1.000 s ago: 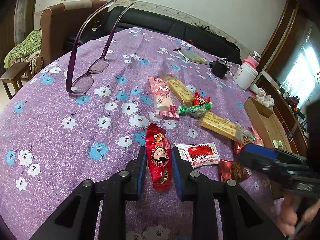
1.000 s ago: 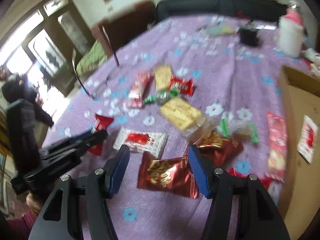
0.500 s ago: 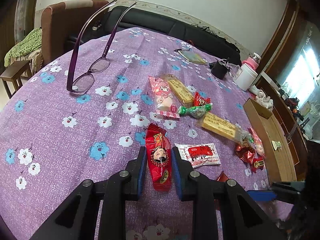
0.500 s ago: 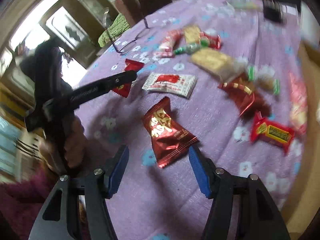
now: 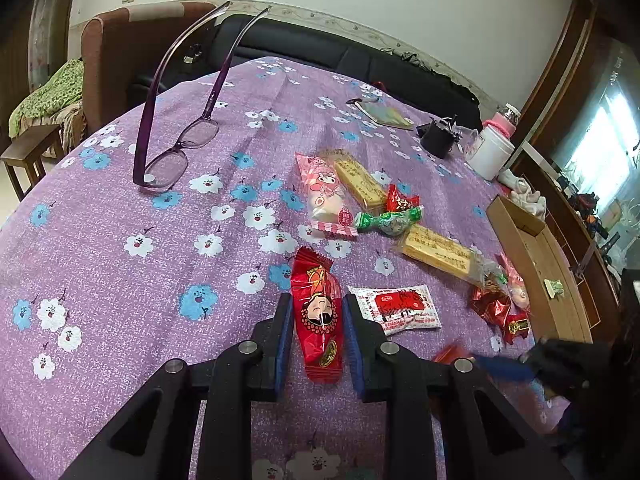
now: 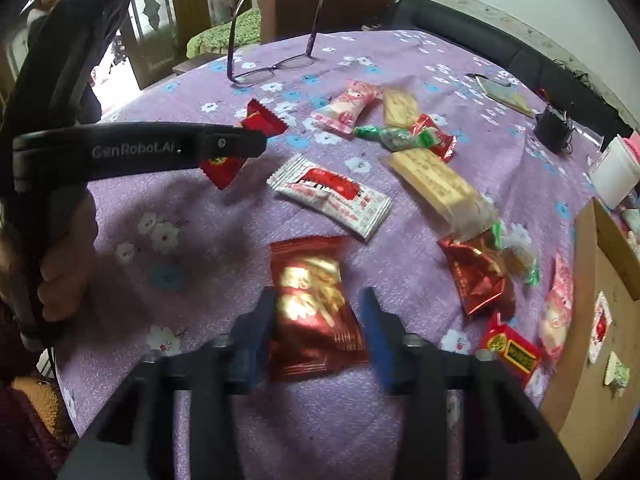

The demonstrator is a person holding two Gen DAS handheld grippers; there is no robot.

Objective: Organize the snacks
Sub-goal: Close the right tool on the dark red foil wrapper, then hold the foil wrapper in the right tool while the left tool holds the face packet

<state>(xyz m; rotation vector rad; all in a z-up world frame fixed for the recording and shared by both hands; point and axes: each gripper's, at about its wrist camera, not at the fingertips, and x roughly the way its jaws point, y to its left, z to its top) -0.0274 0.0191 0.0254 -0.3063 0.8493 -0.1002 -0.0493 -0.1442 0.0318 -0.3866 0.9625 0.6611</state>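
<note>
Purple flowered cloth covers the surface. My left jaws (image 5: 316,336) pinch the red cartoon packet (image 5: 317,320); my right jaws (image 6: 318,334), just closing, straddle the foil snack (image 6: 314,304) beside the white sachet (image 6: 330,196), pads not visibly pressing. Slick foil could squirt out if I lift early.

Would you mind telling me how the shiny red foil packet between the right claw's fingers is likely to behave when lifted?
The foil packet looks puffy and creased, so it will probably crumple rather than stay stiff. Its glossy film may slip. It seems light for its size.
</note>
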